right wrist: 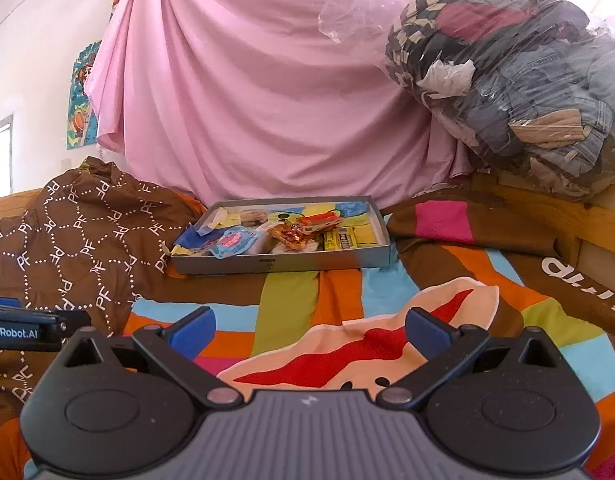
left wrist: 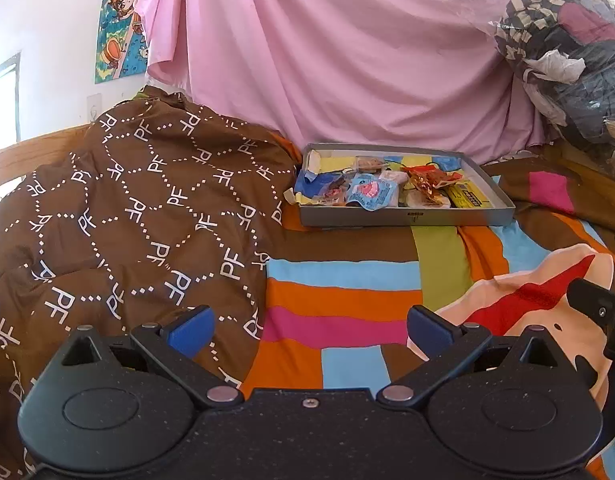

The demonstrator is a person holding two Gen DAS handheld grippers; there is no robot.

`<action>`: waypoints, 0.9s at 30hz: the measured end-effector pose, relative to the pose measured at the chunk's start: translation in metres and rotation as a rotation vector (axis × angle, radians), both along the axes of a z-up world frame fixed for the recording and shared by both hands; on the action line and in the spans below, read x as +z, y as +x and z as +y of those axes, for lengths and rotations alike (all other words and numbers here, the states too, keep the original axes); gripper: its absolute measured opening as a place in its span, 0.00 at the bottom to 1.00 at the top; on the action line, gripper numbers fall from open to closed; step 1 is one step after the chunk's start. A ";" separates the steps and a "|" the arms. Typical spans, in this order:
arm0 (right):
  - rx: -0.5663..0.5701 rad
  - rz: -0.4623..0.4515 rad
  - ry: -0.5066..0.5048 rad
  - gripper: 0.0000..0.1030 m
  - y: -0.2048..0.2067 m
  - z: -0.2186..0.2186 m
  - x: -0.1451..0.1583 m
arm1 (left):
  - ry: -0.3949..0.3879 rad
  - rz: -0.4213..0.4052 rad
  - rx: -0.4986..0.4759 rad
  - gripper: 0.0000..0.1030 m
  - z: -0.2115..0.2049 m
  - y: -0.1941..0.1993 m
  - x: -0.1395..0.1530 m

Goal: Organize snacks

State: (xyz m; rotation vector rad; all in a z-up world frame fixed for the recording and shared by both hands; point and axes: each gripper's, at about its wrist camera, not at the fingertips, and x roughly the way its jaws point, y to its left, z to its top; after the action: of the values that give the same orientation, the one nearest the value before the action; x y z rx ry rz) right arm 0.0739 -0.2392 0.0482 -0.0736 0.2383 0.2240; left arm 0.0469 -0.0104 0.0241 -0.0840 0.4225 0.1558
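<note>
A shallow grey tray (left wrist: 403,218) (right wrist: 283,265) rests on the striped bedspread ahead of both grippers. It holds several snack packets: a pale blue one with a pink picture (left wrist: 369,192) (right wrist: 232,241), an orange-gold wrapper (left wrist: 425,186) (right wrist: 291,236) and a yellow box (left wrist: 465,197) (right wrist: 341,238). My left gripper (left wrist: 309,330) is open above the bedspread, well short of the tray, with nothing between its blue pads. My right gripper (right wrist: 309,330) is open too, equally far back and empty.
A brown quilt (left wrist: 127,216) (right wrist: 79,236) with white letters is heaped on the left, touching the tray's left end. A pink sheet (left wrist: 327,60) hangs behind. A clear bag of clothes (right wrist: 515,80) sits on a wooden ledge at the right.
</note>
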 end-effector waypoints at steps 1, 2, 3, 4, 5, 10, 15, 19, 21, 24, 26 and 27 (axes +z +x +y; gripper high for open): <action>0.000 0.002 0.007 1.00 0.000 0.000 -0.001 | 0.005 -0.002 -0.003 0.99 0.000 -0.001 -0.002; 0.002 0.003 0.016 1.00 -0.001 0.000 -0.003 | 0.008 -0.006 -0.004 0.99 0.000 -0.002 -0.003; 0.005 0.005 0.020 1.00 -0.002 0.000 -0.004 | 0.009 -0.009 -0.005 0.99 0.000 -0.002 -0.004; 0.004 0.006 0.020 1.00 -0.003 0.001 -0.006 | 0.009 -0.012 -0.008 0.99 0.000 -0.003 -0.006; 0.004 0.006 0.019 1.00 -0.004 0.001 -0.008 | 0.008 -0.014 -0.013 0.99 0.000 -0.003 -0.007; 0.009 -0.005 -0.001 1.00 -0.006 0.006 -0.012 | 0.007 -0.022 -0.034 0.99 0.002 -0.005 -0.013; -0.006 -0.011 0.011 1.00 -0.006 0.004 -0.012 | 0.022 -0.010 -0.030 0.99 0.003 -0.008 -0.019; 0.001 -0.018 0.008 1.00 -0.009 0.005 -0.012 | 0.013 -0.004 -0.019 0.99 0.005 -0.012 -0.021; 0.004 -0.020 0.000 1.00 -0.010 0.006 -0.012 | 0.014 0.000 -0.017 0.99 0.005 -0.012 -0.022; 0.005 -0.012 -0.004 1.00 -0.008 0.007 -0.012 | 0.005 0.007 -0.015 0.99 0.007 -0.011 -0.023; 0.007 -0.005 -0.004 1.00 -0.007 0.007 -0.013 | 0.003 0.008 -0.015 0.99 0.007 -0.011 -0.024; 0.010 -0.002 -0.004 1.00 -0.007 0.007 -0.013 | 0.003 0.011 -0.014 0.99 0.007 -0.011 -0.024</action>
State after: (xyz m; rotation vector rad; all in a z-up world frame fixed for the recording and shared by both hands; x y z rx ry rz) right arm 0.0670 -0.2319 0.0349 -0.0790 0.2362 0.2329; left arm 0.0357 -0.0033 0.0002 -0.0775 0.4340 0.1429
